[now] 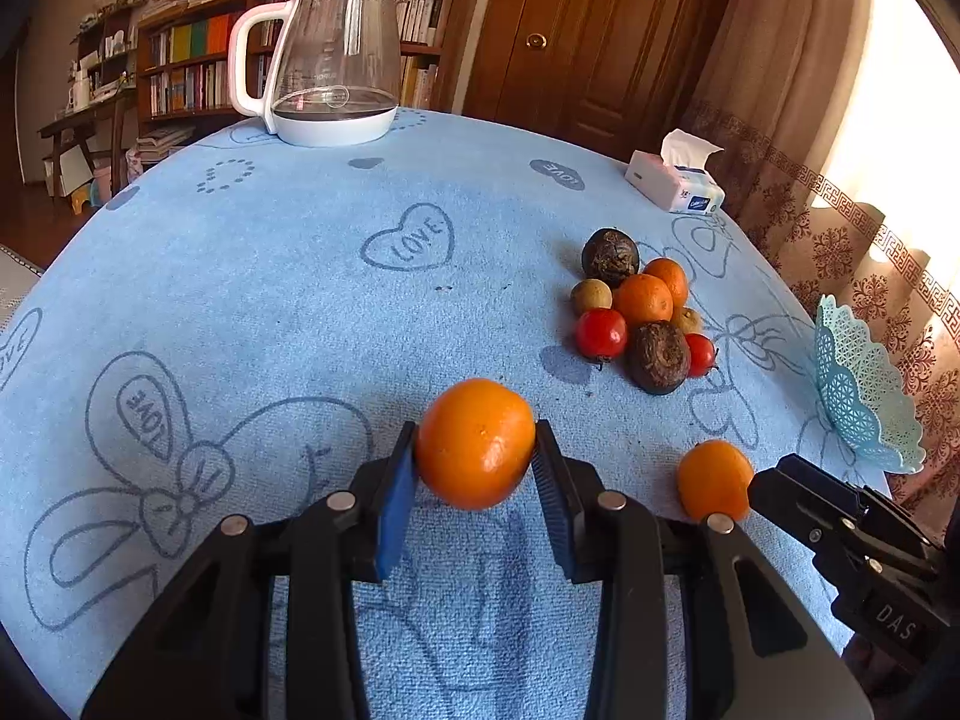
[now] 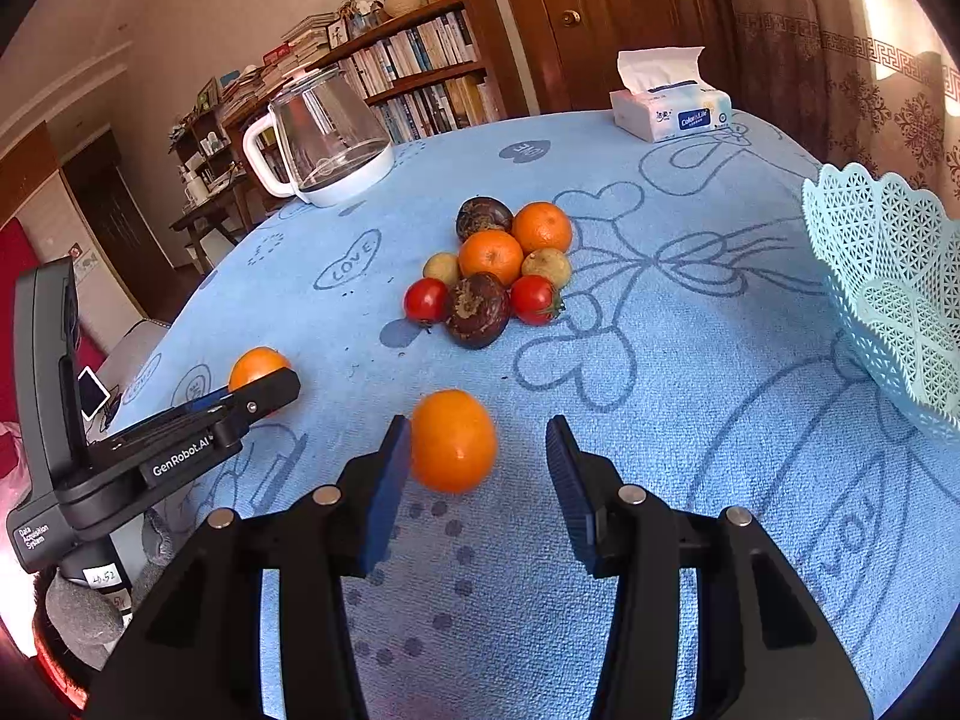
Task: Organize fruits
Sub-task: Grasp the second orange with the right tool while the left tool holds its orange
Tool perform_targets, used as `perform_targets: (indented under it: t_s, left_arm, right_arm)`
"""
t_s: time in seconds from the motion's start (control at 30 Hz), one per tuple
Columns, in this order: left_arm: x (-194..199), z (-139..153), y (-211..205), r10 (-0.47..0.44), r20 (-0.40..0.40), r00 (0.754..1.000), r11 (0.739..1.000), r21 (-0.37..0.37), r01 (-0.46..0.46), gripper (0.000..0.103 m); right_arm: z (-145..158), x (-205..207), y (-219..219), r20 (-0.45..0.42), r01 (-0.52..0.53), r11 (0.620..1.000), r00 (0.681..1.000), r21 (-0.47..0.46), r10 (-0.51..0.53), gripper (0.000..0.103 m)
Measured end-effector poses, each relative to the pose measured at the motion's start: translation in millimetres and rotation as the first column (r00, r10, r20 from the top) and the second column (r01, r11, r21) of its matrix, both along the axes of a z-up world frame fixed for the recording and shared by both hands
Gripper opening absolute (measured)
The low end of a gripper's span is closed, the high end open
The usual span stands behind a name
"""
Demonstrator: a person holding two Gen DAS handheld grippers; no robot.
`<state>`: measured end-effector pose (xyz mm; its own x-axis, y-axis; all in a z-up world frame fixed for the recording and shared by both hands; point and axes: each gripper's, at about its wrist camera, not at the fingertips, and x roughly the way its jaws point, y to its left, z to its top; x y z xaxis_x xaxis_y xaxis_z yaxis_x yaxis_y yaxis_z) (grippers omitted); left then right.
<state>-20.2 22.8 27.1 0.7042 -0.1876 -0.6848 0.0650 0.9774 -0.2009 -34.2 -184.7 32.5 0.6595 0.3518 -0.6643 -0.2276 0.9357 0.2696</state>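
Left tool [image 1: 474,450] grips orange [image 1: 475,443] (lifted).

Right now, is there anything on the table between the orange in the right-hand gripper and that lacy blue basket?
Nothing visible. From the orange between the right gripper fingers, bare blue tablecloth runs across to the basket at the right edge. The fruit pile lies farther back, off that path.

Crammed wooden bookshelf [image 1: 300,54] on the far wall; brown door [image 1: 576,42] — sunlit patterned curtain [image 1: 840,228].
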Motion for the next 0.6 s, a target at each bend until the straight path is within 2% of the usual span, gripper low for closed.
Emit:
perform_targets:
  t_s: [0.37,0.5,0.6]
  left_arm:
    - [1,-1,1,0.014,0.004,1.0,1.0,-0.001,-0.014,0.038]
    - [1,-1,1,0.014,0.006,1.0,1.0,0.001,-0.014,0.038]
    - [1,-1,1,0.014,0.006,1.0,1.0,0.001,-0.014,0.038]
  right_arm:
    - [-10,15,22,-0.039,-0.039,0.997,0.999,-0.063,0.036,0.048]
    - [-16,18,23,-0.062,-0.041,0.997,0.997,-0.071,0.036,0.039]
    - [-18,19,23,-0.058,-0.041,0.996,0.998,-0.073,0.037,0.038]
